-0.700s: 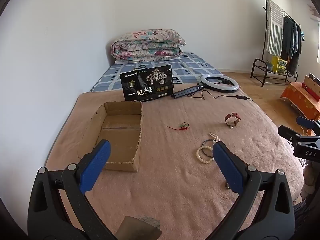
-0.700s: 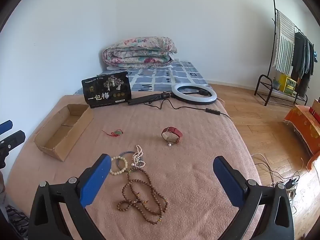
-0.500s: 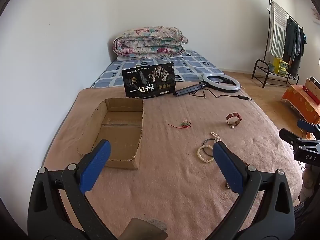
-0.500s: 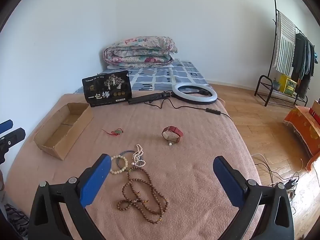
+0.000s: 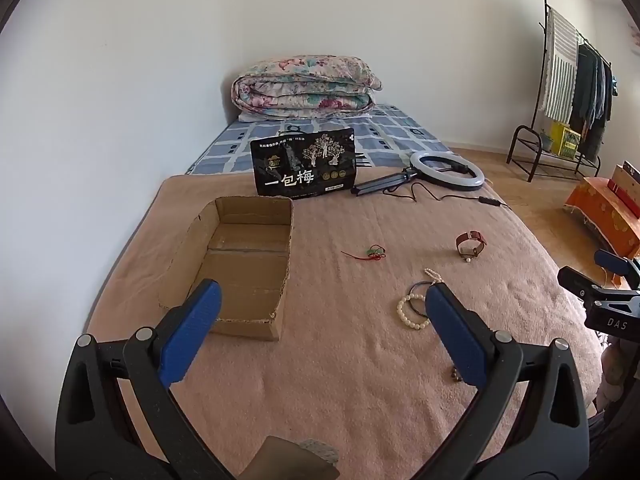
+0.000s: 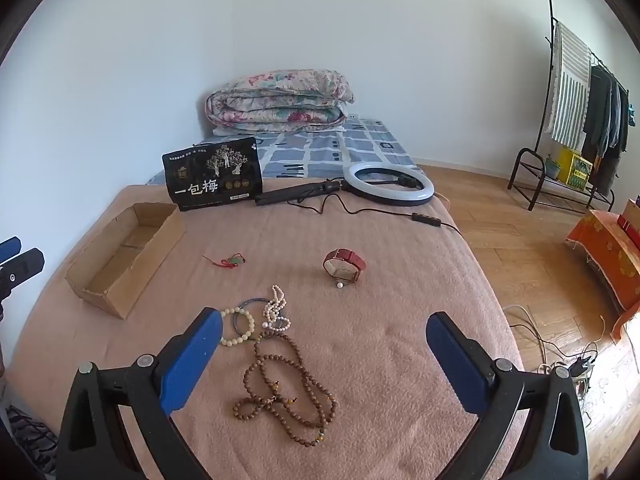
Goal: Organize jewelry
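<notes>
Brown bead necklace [image 6: 286,390], white bracelet [image 6: 239,327], pearl strand [image 6: 275,312], red watch [image 6: 344,266] lie loose; cardboard box [image 6: 124,252] stands open

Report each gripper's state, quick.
Left gripper: open, holding nothing.
Right gripper: open, holding nothing, above the brown wooden bead necklace.

Black pouch [image 5: 305,162]: "一包梅". Right tongs [image 5: 612,312]: "DAS".

On the blanket [image 6: 400,340], the cardboard box [image 6: 124,256] lay left of the watch [image 6: 344,266]; the bead necklace [image 6: 284,392] lay before the watch, the ring light [image 6: 388,184] behind it.
</notes>
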A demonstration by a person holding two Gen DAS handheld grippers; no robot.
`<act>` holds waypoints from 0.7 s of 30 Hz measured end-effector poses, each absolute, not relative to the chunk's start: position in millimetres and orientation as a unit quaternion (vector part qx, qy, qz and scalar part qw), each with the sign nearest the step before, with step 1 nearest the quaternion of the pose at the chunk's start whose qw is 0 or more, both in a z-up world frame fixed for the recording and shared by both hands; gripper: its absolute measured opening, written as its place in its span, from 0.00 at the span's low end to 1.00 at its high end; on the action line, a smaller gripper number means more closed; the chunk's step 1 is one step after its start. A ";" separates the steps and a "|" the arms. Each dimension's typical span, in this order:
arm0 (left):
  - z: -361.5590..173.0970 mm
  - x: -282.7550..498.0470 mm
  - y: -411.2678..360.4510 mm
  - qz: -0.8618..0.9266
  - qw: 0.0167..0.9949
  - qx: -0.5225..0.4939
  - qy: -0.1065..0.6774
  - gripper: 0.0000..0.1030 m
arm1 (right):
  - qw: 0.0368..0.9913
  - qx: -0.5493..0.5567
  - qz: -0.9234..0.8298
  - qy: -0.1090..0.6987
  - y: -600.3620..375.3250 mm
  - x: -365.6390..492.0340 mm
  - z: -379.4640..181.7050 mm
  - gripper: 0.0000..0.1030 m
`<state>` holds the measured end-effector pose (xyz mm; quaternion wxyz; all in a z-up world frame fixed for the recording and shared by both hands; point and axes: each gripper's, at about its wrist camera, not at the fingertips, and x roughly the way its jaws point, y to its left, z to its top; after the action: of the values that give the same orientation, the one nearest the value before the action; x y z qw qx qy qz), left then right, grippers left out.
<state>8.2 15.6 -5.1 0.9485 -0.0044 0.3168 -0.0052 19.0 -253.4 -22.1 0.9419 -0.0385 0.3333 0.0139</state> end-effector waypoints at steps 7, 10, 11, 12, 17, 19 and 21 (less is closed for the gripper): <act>-1.4 5.4 18.6 -0.012 0.948 -0.003 0.317 1.00 | 0.941 -0.038 0.011 0.337 -253.5 19.0 -23.1 1.00; -0.8 5.5 19.9 -0.012 0.949 -0.003 0.316 1.00 | 0.940 -0.038 0.012 0.339 -253.4 19.8 -23.8 1.00; -0.4 5.4 20.5 -0.012 0.949 -0.002 0.316 1.00 | 0.940 -0.038 0.012 0.340 -253.3 19.8 -24.1 1.00; -1.0 6.5 18.9 -0.012 0.948 -0.005 0.317 1.00 | 0.939 -0.038 0.012 0.340 -253.2 19.6 -24.3 1.00; -0.7 6.0 20.7 -0.012 0.948 -0.006 0.317 1.00 | 0.939 -0.038 0.012 0.342 -252.9 20.1 -25.0 1.00; -0.9 6.0 20.6 -0.012 0.948 -0.005 0.317 1.00 | 0.939 -0.039 0.012 0.342 -252.3 20.1 -25.2 1.00; 0.0 5.8 22.6 -0.013 0.948 -0.004 0.317 1.00 | 0.939 -0.039 0.012 0.342 -252.7 20.3 -25.4 1.00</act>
<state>5.8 22.6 0.0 0.9484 -0.0045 0.3169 -0.0125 20.3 -252.7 -25.4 0.9388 -0.0388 0.3420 0.0123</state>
